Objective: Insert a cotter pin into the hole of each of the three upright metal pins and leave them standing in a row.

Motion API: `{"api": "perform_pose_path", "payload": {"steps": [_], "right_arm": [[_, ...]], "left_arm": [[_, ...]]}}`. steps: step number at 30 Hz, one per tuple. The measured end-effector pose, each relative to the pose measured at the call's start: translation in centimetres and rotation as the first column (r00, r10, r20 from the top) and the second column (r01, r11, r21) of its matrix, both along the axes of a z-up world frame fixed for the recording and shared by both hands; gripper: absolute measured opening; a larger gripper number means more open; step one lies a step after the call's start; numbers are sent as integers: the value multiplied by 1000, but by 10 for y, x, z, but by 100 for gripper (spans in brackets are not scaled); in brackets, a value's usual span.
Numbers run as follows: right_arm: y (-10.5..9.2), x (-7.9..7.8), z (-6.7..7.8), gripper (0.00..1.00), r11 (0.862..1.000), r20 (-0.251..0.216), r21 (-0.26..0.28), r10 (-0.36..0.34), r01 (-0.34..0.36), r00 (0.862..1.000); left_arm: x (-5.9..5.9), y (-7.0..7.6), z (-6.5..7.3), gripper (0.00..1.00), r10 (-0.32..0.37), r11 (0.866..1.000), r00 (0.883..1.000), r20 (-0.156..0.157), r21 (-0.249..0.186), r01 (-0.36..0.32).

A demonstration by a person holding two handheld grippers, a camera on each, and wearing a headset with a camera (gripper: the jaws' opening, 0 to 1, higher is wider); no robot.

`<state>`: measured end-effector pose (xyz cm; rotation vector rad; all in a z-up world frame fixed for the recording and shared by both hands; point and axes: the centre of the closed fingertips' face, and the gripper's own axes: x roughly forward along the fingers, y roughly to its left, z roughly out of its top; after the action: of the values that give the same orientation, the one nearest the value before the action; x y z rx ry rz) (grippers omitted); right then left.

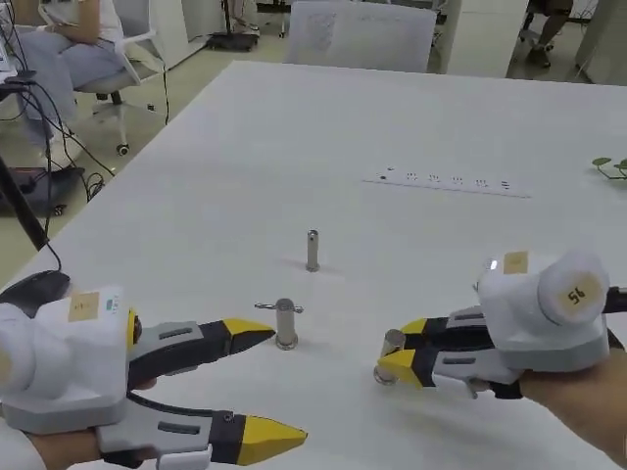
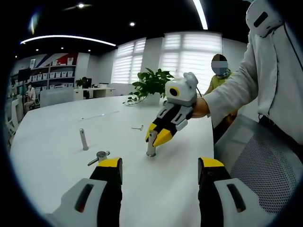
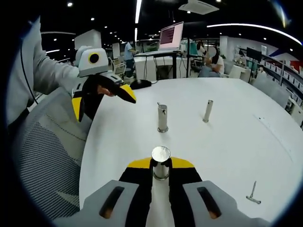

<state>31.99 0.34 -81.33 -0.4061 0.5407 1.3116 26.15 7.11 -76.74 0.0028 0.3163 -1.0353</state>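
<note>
The near pin (image 3: 161, 155) is clamped upright on the desk (image 1: 392, 127) by the right gripper (image 1: 397, 364); the left gripper (image 1: 279, 384) is held apart (empty). The hole should be kept turned toward the loose cotter (image 3: 253, 193).

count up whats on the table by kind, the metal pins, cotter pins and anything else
upright silver metal pins: 3
thin metal cotter pins: 2, one through a pin, one lying loose
long white power strip: 1
total: 6
</note>
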Motion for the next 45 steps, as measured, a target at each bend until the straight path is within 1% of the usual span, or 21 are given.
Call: {"api": "perform_pose_path", "payload": {"steps": [3, 8, 10, 16, 17, 18, 20, 22, 28, 32, 33, 35, 36, 37, 41, 43, 45], "right_arm": [[-2, -3, -4, 11, 1000, 5, -7, 6, -6, 1000], [-3, -7, -8, 11, 1000, 1, -3, 7, -7, 1000], [-3, -9, -11, 11, 1000, 21, -15, 22, -22, 1000], [-7, -12, -18, 12, 999, 35, -30, 27, -26, 999], [-5, -11, -15, 12, 1000, 40, -5, 29, -29, 999], [-8, -11, -17, 12, 1000, 33, -17, 20, -19, 999], [-7, -11, -16, 12, 1000, 23, -3, 12, -12, 1000], [-6, -10, -16, 12, 1000, 25, 2, 11, -11, 1000], [-7, -10, -15, 13, 1000, 19, 11, 17, -17, 1000], [-6, -11, -16, 15, 1000, 3, 14, 11, -11, 1000], [-7, -11, -16, 16, 1000, 1, 13, 9, -9, 1000], [-7, -8, -13, 21, 1000, 13, 29, -3, 2, 1000], [-8, -7, -11, 23, 999, 8, 39, -9, 9, 1000], [-8, -6, -9, 24, 999, 3, 47, -12, 11, 1000], [-13, -6, -6, 26, 998, -4, 52, -17, 17, 1000], [-17, -6, -5, 29, 998, -3, 53, -18, 18, 1000], [-18, -7, -2, 32, 998, -10, 66, -20, 21, 1000]], "left_arm": [[0, 0, 0, 64, 0, 1000, 1000, -3, -1, 0], [-1, -1, -1, 64, 1, 1000, 1000, -8, -4, -1], [-1, -1, -2, 64, 0, 1000, 1000, -8, -4, 0], [-1, -2, -2, 64, 0, 1000, 1000, -8, -6, 0], [-1, -2, -2, 64, -1, 1000, 1000, -8, -6, 1], [-2, -2, -3, 64, -2, 1000, 1000, -9, -3, 2], [-2, -2, -3, 64, -2, 1000, 1000, -10, -6, 2], [-2, -1, -4, 64, -2, 1000, 1000, -10, -1, 2], [-1, -3, -4, 64, -5, 1000, 1000, -10, -3, 5], [-1, -4, -3, 64, -6, 1000, 1000, -8, -2, 6], [-2, -3, -3, 64, -6, 1000, 1000, -8, -2, 6], [-2, -3, -2, 64, -5, 1000, 1000, -8, -2, 5], [-2, -3, -2, 64, -5, 1000, 1000, -8, -2, 5], [-2, -3, -2, 64, -5, 1000, 1000, -8, -1, 5], [-2, -3, -1, 64, -5, 1000, 1000, -5, 1, 5], [-2, -4, 0, 64, -6, 1000, 1000, -5, 1, 6], [-2, -5, 0, 64, -7, 1000, 1000, -5, 0, 7]]}}
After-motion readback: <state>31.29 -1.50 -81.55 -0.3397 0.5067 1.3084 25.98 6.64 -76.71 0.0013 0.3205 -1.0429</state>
